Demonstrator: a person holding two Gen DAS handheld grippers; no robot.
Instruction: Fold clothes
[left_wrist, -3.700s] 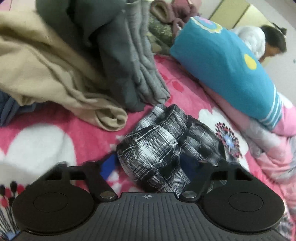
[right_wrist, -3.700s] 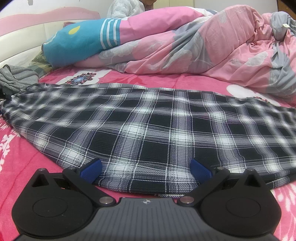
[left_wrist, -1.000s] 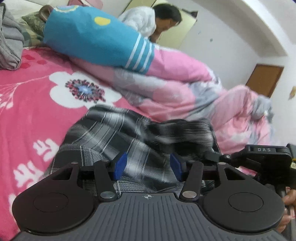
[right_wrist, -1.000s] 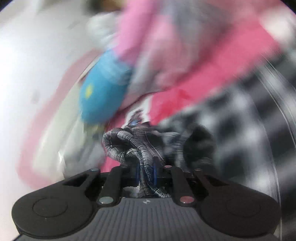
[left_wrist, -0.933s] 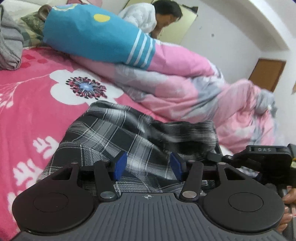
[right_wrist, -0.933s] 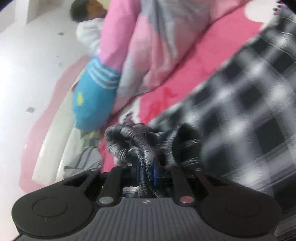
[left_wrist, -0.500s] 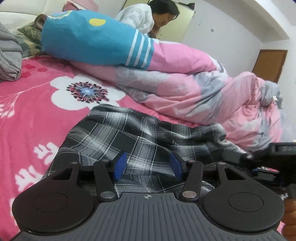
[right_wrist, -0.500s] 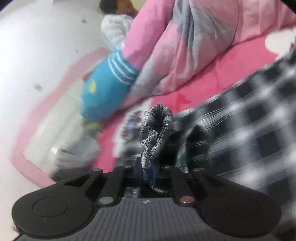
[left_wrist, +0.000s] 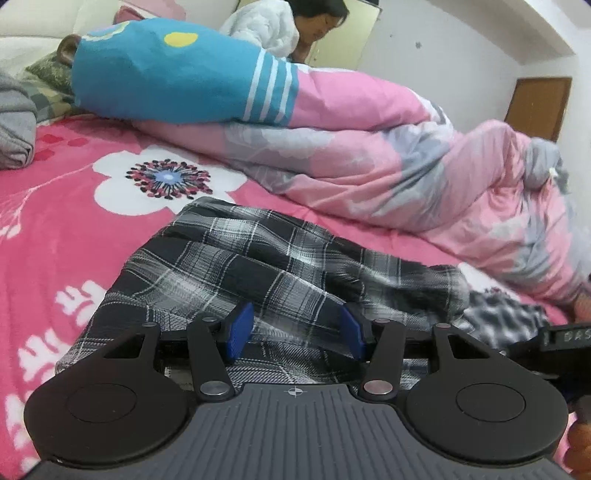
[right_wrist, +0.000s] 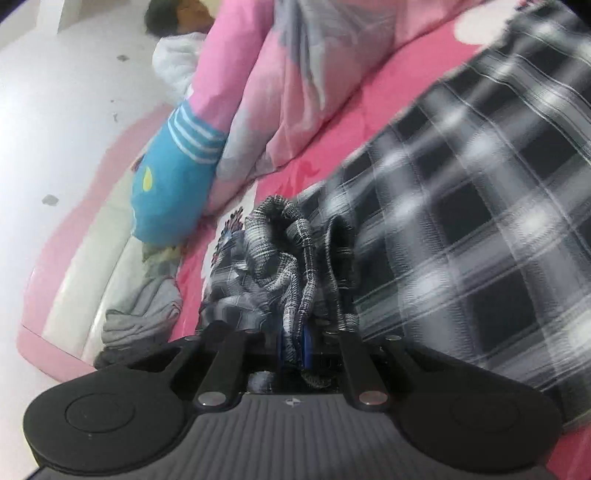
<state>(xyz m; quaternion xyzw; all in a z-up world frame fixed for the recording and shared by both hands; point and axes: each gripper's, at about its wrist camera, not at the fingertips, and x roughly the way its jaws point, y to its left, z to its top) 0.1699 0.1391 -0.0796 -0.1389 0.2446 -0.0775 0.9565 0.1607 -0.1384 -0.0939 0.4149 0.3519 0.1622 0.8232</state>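
Note:
A black-and-white plaid garment (left_wrist: 280, 266) lies on the pink flowered bedspread (left_wrist: 55, 229). My left gripper (left_wrist: 293, 328) sits low on its near edge. A thick fold of the plaid fills the gap between its blue pads (left_wrist: 239, 328), so it is shut on that fold. My right gripper (right_wrist: 293, 347) is shut on a bunched edge of the same plaid garment (right_wrist: 280, 251), which stands up out of its narrow jaws. The rest of the garment (right_wrist: 480, 221) spreads blurred to the right. In the left wrist view the right gripper's black housing (left_wrist: 565, 336) shows at the right edge.
A rolled pink, grey and blue quilt (left_wrist: 332, 125) lies along the far side of the bed, with a person in white (left_wrist: 273, 26) behind it. Folded grey clothes (left_wrist: 14, 136) sit at the far left by the headboard (right_wrist: 92, 266). A brown door (left_wrist: 539, 103) is at the right.
The right gripper has sunk and drifted right in the left wrist view, still holding its bunch, and the plaid's right part now lies lower and more stretched out. The left view has rolled slightly.

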